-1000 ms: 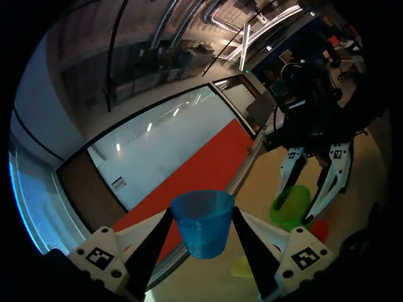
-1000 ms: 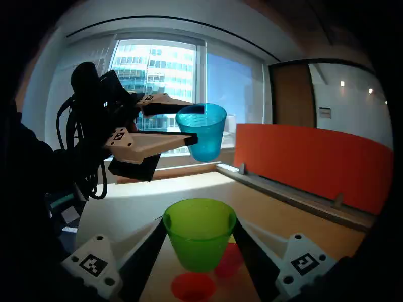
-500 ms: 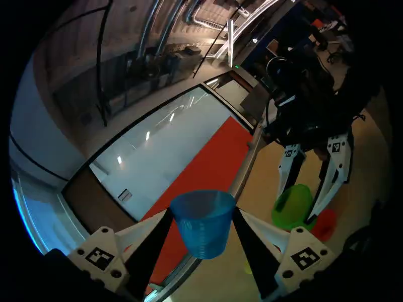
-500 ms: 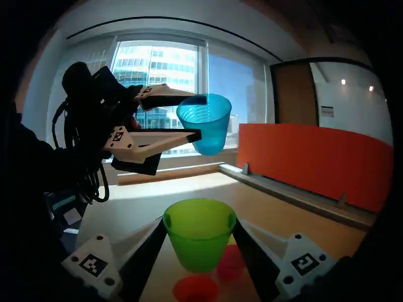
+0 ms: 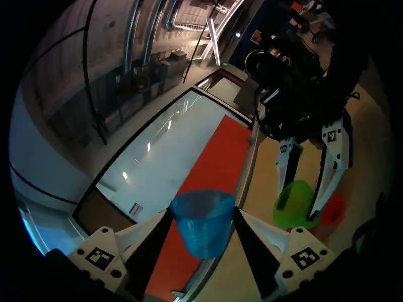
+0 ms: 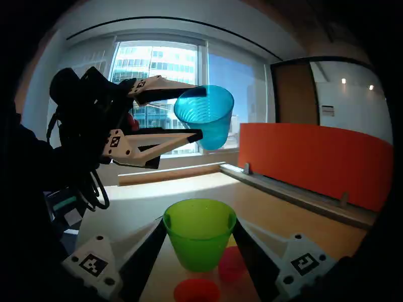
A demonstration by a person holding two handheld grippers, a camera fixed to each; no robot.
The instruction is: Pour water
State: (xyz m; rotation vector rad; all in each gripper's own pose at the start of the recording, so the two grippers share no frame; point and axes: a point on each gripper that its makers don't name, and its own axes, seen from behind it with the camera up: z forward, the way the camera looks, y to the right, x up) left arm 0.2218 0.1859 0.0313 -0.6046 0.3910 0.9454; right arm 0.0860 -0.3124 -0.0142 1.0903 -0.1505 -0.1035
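The upper cup (image 6: pixel 204 123), tilted in the left gripper (image 6: pixel 200 112), hangs above and behind the lower cup (image 6: pixel 199 236), which sits upright in the right gripper (image 6: pixel 199 225) over the table (image 6: pixel 282 211). Two round objects (image 6: pixel 196 291) lie on the table beneath the lower cup. A partition (image 6: pixel 317 161) lines the table's right edge, and a window (image 6: pixel 156 65) stands behind.

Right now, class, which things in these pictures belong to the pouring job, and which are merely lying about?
Belongs to the job:
blue cup, tilted, gripped by the left gripper
green cup, upright, gripped by the right gripper

Just lying about:
two red round objects on the table
orange partition along the table's far edge
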